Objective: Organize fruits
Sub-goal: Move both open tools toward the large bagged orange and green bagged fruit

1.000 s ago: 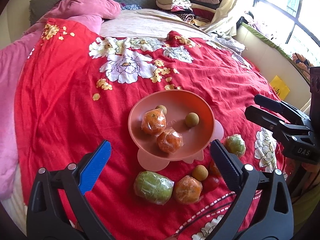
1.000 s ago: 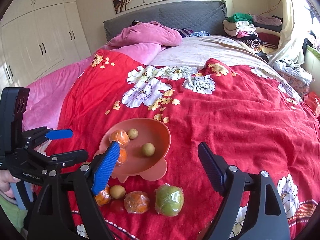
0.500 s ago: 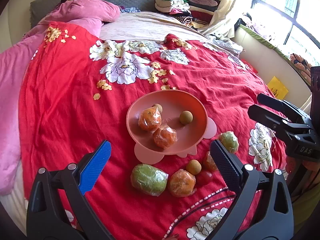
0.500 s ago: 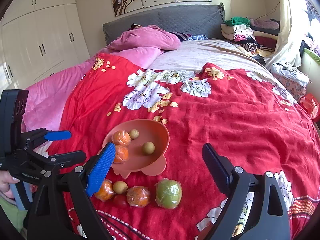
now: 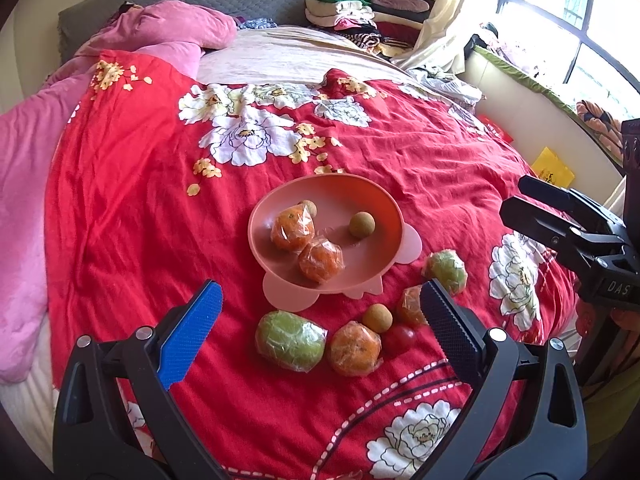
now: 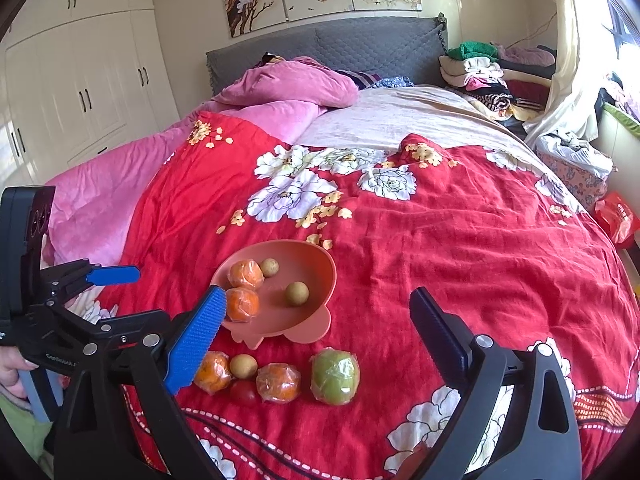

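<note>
A pink bowl (image 5: 384, 200) (image 6: 324, 264) sits on the red bedspread and holds two wrapped oranges (image 5: 292, 228) and two small brown fruits (image 5: 362, 224). In front of it lie a wrapped green fruit (image 5: 290, 340), a wrapped orange (image 5: 354, 348), a small brown fruit (image 5: 377, 317), a red tomato (image 5: 400, 338), another orange (image 5: 410, 306) and a second green fruit (image 5: 446, 272) (image 6: 335, 376). My left gripper (image 5: 320, 336) is open and empty above the near fruits. My right gripper (image 6: 316, 344) is open and empty, pulled back from the bowl.
The red floral bedspread (image 5: 400, 152) covers the bed. A pink duvet (image 6: 288, 84) lies at the head and left side. Folded clothes (image 6: 480, 72) are stacked at the far right. A red bag (image 6: 616, 220) sits beside the bed.
Both grippers have drawn back and risen, so the bowl and fruits look smaller and lower. Nothing was picked up or moved.
</note>
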Action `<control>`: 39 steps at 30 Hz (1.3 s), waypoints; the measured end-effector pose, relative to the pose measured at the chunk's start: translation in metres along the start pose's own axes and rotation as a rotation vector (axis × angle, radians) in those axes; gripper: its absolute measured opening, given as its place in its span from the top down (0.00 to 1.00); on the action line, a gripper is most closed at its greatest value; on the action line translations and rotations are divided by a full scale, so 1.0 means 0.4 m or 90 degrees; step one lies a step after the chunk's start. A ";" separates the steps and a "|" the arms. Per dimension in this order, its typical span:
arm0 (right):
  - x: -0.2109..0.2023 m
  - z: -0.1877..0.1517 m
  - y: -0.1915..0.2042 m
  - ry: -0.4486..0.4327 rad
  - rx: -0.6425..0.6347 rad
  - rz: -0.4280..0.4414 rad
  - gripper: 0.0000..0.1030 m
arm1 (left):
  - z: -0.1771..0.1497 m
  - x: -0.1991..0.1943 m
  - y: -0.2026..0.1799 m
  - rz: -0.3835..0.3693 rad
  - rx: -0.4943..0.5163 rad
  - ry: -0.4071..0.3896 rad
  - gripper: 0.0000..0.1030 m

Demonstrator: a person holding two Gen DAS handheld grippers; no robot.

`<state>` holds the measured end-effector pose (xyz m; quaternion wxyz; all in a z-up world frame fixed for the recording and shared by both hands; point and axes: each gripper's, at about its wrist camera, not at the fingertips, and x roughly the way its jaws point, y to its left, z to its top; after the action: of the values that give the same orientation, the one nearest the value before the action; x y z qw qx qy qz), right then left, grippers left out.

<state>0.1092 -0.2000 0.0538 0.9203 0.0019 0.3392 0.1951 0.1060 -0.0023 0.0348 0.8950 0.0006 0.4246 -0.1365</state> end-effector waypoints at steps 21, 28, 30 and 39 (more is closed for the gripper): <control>-0.014 -0.058 0.007 0.031 -0.003 -0.011 0.08 | -0.065 0.004 -0.044 0.003 0.020 0.025 0.10; -0.014 -0.084 0.007 0.050 -0.006 -0.012 0.08 | -0.087 0.012 -0.050 0.001 0.024 0.039 0.10; -0.013 -0.092 0.004 0.055 -0.004 -0.013 0.08 | -0.096 0.014 -0.051 0.002 0.026 0.045 0.10; -0.016 -0.114 -0.004 0.064 0.003 -0.017 0.08 | -0.130 0.023 -0.049 -0.003 0.021 0.063 0.10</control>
<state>0.0766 -0.2097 0.0225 0.9046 -0.0107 0.3854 0.1816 0.0672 -0.0172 -0.0033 0.8723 0.0210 0.4664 -0.1454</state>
